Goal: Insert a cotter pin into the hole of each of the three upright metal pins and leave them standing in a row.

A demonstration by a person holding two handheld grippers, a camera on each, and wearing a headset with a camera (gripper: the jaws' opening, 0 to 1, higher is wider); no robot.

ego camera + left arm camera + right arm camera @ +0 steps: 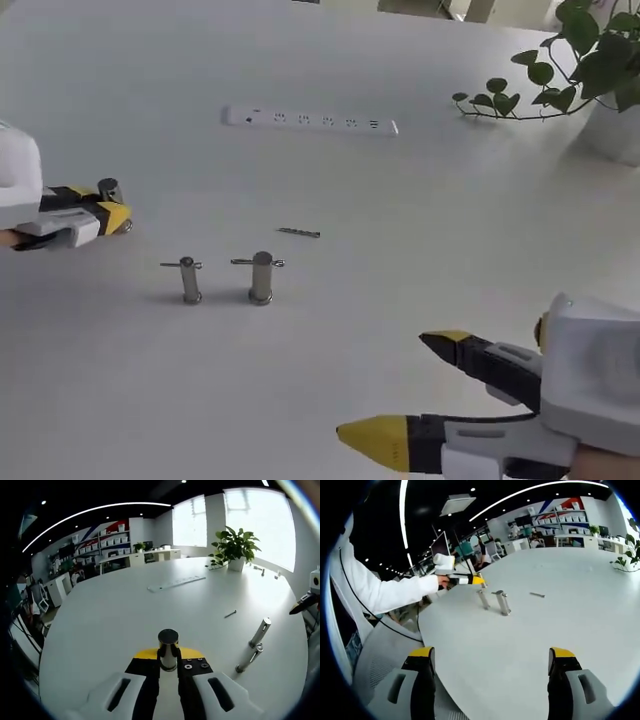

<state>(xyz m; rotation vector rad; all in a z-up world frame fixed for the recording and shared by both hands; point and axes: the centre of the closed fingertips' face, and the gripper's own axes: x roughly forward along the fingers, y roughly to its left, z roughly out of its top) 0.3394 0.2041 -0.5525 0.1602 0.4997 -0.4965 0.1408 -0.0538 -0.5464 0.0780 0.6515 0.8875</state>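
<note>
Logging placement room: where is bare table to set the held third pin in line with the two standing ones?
Bare table lies left of the left standing pin, toward the left gripper shut on the third pin, and right of the right standing pin, toward the open right gripper. Before the power strip is bare too. Tightest near the loose cotter pin.

left gripper (112,210) clamped, right gripper (385,385) spread wide

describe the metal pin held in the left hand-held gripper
The metal pin is a short, silvery, steel-looking cylinder with a wider flat round head on top. It stands upright, clamped between the yellow-tipped jaws of the left hand-held gripper, low over the white table; whether its foot touches cannot be told.
</note>
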